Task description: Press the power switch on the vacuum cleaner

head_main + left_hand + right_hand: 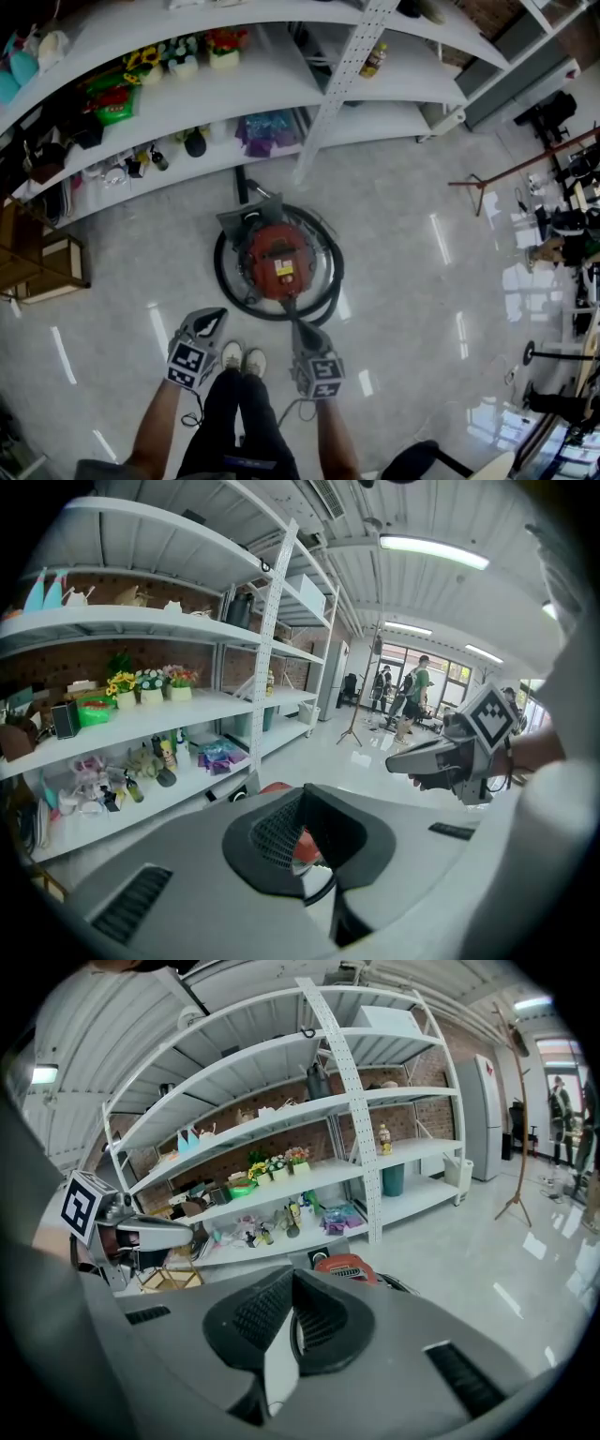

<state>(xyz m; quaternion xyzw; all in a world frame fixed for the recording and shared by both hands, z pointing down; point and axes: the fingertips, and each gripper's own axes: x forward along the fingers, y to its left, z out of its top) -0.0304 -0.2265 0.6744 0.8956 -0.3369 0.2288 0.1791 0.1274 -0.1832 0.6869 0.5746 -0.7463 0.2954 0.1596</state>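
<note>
Standing on the pale glossy floor (403, 234) just in front of a white shelf unit (281, 103), the vacuum cleaner (281, 261) is a round red canister with a black hose (223, 281) coiled in a ring around it. A small yellow and white label sits on its top, but the power switch itself cannot be picked out. The person's shoes (242, 358) are on the near side of the canister, and one gripper is held out on either side of them. The right gripper (294, 317) points at the near edge of the vacuum cleaner, its tip over the hose ring; contact cannot be told. The left gripper (212, 321) hangs just outside the ring, to the left, apart from the hose. In each gripper view the two black ribbed pads meet at their tips with nothing between them — only a sliver of red canister or floor shows through the gap behind. The right gripper view has the vacuum cleaner (345, 1265) just past its jaws and the left gripper (141, 1232) off to the side. Flower pots (183, 56) and small bottles sit on the shelves beyond.
</note>
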